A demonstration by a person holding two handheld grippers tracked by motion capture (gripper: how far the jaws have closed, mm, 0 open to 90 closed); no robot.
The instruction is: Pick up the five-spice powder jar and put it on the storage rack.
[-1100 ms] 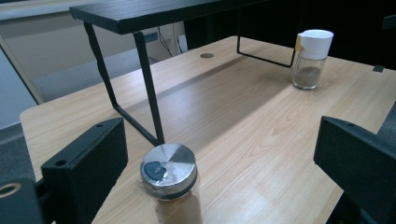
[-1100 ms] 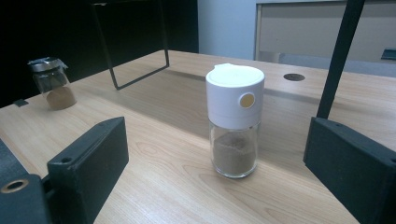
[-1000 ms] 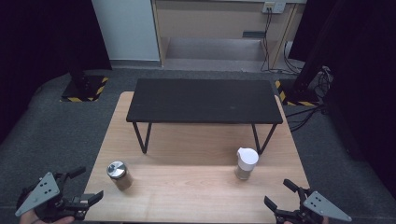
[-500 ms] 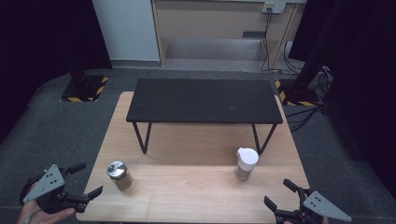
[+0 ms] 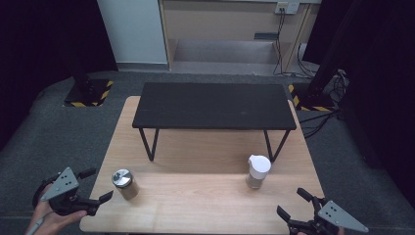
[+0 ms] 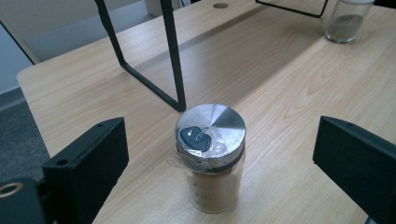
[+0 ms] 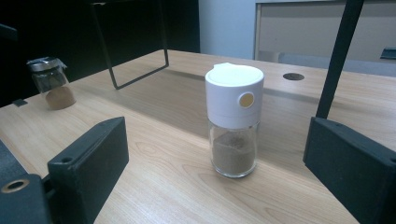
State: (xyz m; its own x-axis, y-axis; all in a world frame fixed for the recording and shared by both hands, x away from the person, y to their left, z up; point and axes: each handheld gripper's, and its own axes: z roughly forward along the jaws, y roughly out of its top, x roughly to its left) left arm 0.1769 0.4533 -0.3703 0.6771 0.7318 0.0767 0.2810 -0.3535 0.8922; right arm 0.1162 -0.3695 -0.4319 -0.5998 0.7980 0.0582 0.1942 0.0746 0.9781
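A glass jar with a silver metal lid (image 5: 124,182) (image 6: 211,154) and brown powder inside stands near the wooden table's front left. My left gripper (image 5: 95,186) (image 6: 219,158) is open just left of it, its jaws wide apart either side of the jar and not touching it. A glass shaker with a white cap (image 5: 258,171) (image 7: 233,119) stands at the front right, with brown powder at its bottom. My right gripper (image 5: 296,203) (image 7: 215,158) is open at the front right corner, short of the shaker, nothing between its jaws.
A low black bench (image 5: 215,105) on thin metal legs stands across the back half of the wooden table (image 5: 195,205). A round cable hole (image 7: 293,76) lies in the tabletop. Grey carpet and cables surround the table.
My left gripper has moved forward and right, closer to the metal-lidded jar. The right gripper has stayed still.
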